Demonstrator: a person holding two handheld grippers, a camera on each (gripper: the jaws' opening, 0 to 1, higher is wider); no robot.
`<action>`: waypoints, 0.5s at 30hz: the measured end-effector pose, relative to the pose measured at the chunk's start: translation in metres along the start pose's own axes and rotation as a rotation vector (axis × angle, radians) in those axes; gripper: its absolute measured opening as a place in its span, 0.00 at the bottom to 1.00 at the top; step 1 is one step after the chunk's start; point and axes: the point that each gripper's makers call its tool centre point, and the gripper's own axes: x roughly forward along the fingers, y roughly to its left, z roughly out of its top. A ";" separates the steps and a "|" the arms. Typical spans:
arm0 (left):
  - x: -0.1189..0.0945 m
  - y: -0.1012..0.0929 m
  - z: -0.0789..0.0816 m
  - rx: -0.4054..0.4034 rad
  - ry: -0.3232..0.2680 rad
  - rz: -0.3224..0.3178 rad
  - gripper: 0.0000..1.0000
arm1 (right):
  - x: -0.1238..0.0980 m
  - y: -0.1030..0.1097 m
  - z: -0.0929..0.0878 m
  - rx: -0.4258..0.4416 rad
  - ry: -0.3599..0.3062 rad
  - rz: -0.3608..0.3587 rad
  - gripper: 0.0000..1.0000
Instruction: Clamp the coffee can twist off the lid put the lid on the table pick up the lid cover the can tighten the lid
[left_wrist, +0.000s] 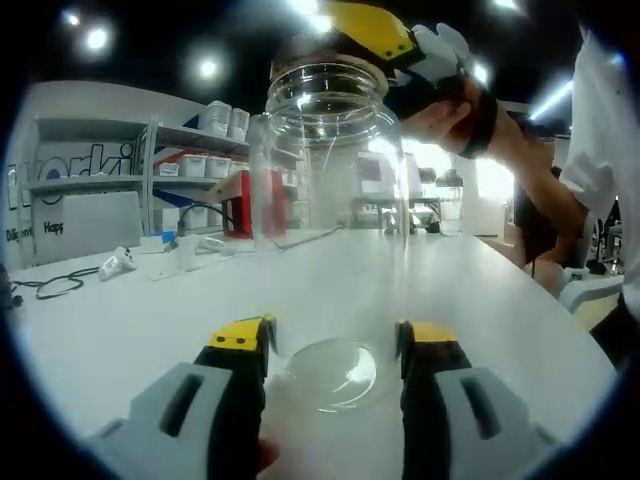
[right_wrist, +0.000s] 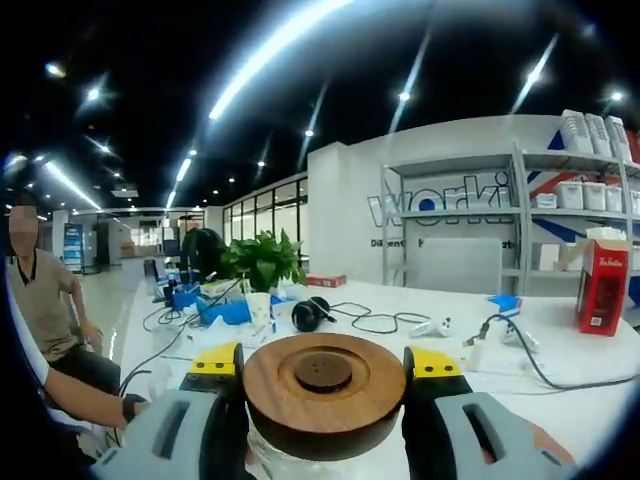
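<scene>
White counter (left_wrist: 470, 290) under ceiling lights carries the work, with open shelving along the far wall. Nearest in the left gripper view, the left gripper (left_wrist: 333, 345) has its two yellow-tipped jaws clamped on the base of the one coffee can (left_wrist: 325, 200), a clear, empty-looking jar standing upright on the counter directly ahead of the jaws, its long axis vertical. At the top of that view we see the right gripper (left_wrist: 395, 45), held in a person's hand (left_wrist: 455, 115), at the can's mouth.

In the right gripper view, its jaws are closed on the rim of the one lid (right_wrist: 322, 392), a round wooden disc with a small dark centre; below the lid we make out clear glass, so we judge the lid sits on or just above the mouth, though whether it is seated cannot be told. We judge the step to be either twisting off or tightening; the frames do not settle which. The coming move turns on one relation: lid and can share the vertical axis, right gripper above, left gripper below, so rotation must be about that axis.

Farther off lie one pair of headphones (right_wrist: 311, 314), loose cables, one potted plant (right_wrist: 262, 260) and one red box (right_wrist: 603, 288). A seated person (right_wrist: 45, 300) is at far left.
</scene>
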 end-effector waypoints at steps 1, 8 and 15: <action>0.000 0.000 0.000 0.000 0.000 0.000 0.44 | 0.001 0.002 -0.001 -0.006 0.002 0.004 0.57; 0.000 0.000 0.000 0.001 0.001 0.003 0.44 | 0.005 0.009 -0.006 -0.013 0.018 0.027 0.57; 0.000 0.000 0.000 0.002 0.001 0.003 0.44 | 0.011 0.014 -0.012 -0.031 0.041 0.039 0.57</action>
